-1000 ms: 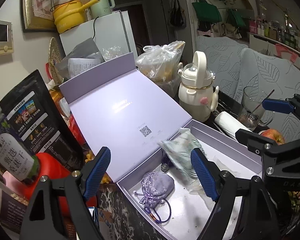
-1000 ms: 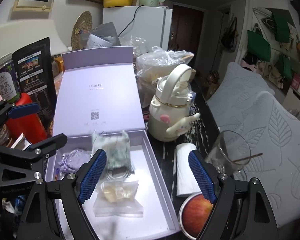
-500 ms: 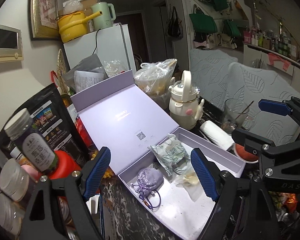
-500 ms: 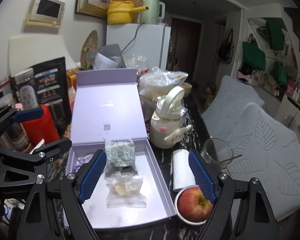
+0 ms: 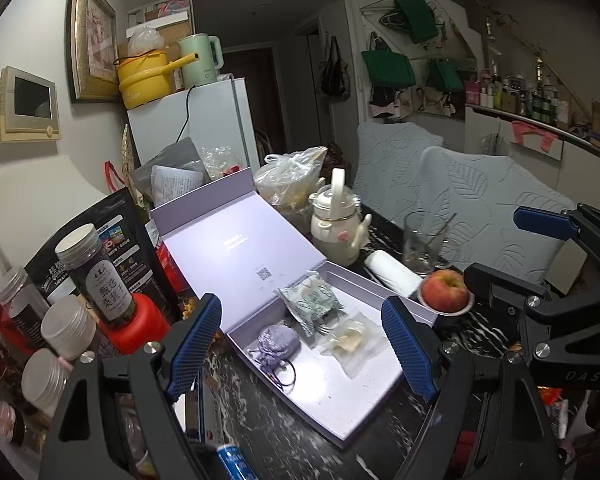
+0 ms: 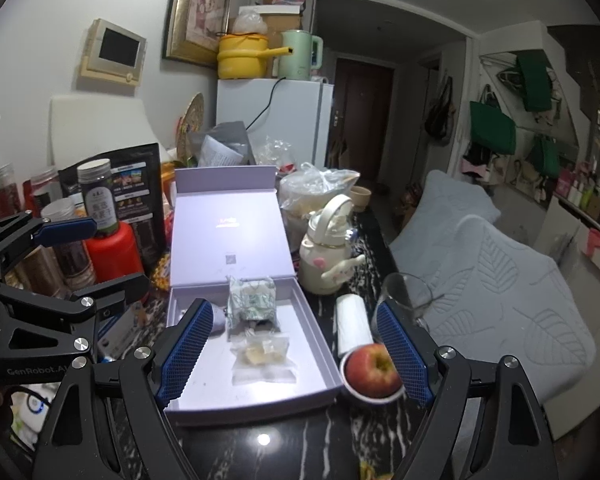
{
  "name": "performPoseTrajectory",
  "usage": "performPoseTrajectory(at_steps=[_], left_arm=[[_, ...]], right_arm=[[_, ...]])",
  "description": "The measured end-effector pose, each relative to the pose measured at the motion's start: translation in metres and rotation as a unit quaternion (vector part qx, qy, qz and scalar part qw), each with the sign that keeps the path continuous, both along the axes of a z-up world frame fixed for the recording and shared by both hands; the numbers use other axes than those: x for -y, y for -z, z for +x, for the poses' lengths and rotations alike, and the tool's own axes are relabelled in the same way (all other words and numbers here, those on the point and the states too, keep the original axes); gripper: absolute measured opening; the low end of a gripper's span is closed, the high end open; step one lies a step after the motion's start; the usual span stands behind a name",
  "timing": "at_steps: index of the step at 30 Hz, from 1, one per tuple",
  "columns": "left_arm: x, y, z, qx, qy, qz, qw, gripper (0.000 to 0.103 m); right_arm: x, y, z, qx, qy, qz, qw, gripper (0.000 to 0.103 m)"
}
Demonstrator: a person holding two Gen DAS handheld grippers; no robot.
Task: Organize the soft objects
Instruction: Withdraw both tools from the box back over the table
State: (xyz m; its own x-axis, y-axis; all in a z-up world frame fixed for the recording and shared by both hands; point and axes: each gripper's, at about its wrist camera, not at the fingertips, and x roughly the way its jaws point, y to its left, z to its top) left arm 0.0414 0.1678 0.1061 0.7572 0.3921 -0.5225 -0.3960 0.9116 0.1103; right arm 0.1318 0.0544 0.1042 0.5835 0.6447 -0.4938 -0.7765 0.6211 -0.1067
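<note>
Pouch (image 5: 278, 341) half-hidden from right wrist

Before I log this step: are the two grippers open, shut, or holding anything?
Left gripper: open, holding nothing.
Right gripper: open, holding nothing.

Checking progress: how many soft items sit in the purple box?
3: purple drawstring pouch at the left, green patterned sachet at the back, clear plastic packet in the middle. None looks hidden.
</note>
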Motion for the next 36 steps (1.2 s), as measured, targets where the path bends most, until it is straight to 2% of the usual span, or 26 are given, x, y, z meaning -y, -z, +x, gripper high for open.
performPoseTrajectory(at_steps=[7,13,27,33,36], left_arm=[[0.029,-0.003,-0.024,0.005,0.026,-0.008,0.9996,0.083],[0.05,0.006,-0.038,0.006,0.047,-0.015,0.9988,0.083],[0.102,0.04,-0.053,-0.015,0.096,-0.003,0.9953,0.083],[0.127,0.054,-0.057,-0.024,0.144,-0.018,0.9892,0.083],[0.138,0.059,-0.058,-0.025,0.152,-0.015,0.9879,0.083]], right_arm=[[0.033,-0.008,-0.029,0.004,0.01,0.009,1.0,0.085],[0.058,-0.001,-0.048,0.003,0.02,0.008,1.0,0.085],[0.12,0.044,-0.079,-0.007,0.06,-0.014,0.998,0.085],[0.146,0.062,-0.087,-0.015,0.083,-0.02,0.996,0.085],[0.161,0.071,-0.09,-0.031,0.091,-0.019,0.995,0.085]])
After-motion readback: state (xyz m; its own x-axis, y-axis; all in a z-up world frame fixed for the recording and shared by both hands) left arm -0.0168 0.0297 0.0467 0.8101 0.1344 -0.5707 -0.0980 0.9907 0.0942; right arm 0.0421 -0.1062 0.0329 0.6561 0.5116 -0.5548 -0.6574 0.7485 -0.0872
